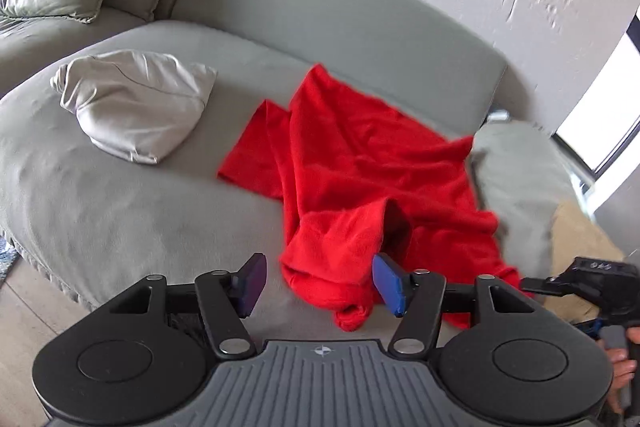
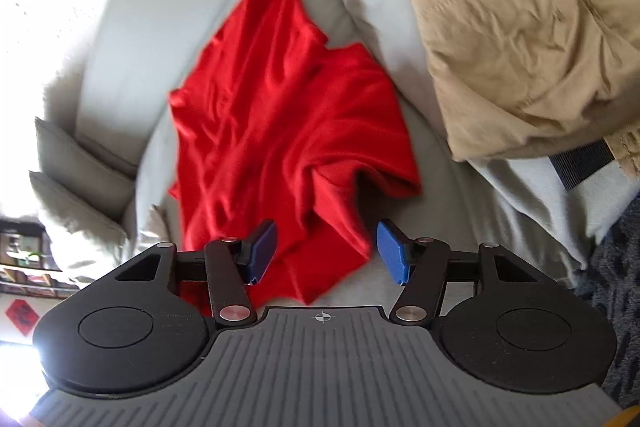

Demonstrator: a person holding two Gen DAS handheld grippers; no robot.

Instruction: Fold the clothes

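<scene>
Red garment (image 1: 360, 163) lies crumpled on the grey sofa seat (image 1: 120, 203), near edge bunched, presumably laid down for flattening. Left gripper (image 1: 318, 281) and right gripper (image 2: 326, 253) hover over that edge, fingers spread, pinching nothing, cloth lying loose between them.

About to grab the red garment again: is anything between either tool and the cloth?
Nothing visible. The red garment lies crumpled on the grey couch, directly under the open left tool and right tool.
</scene>
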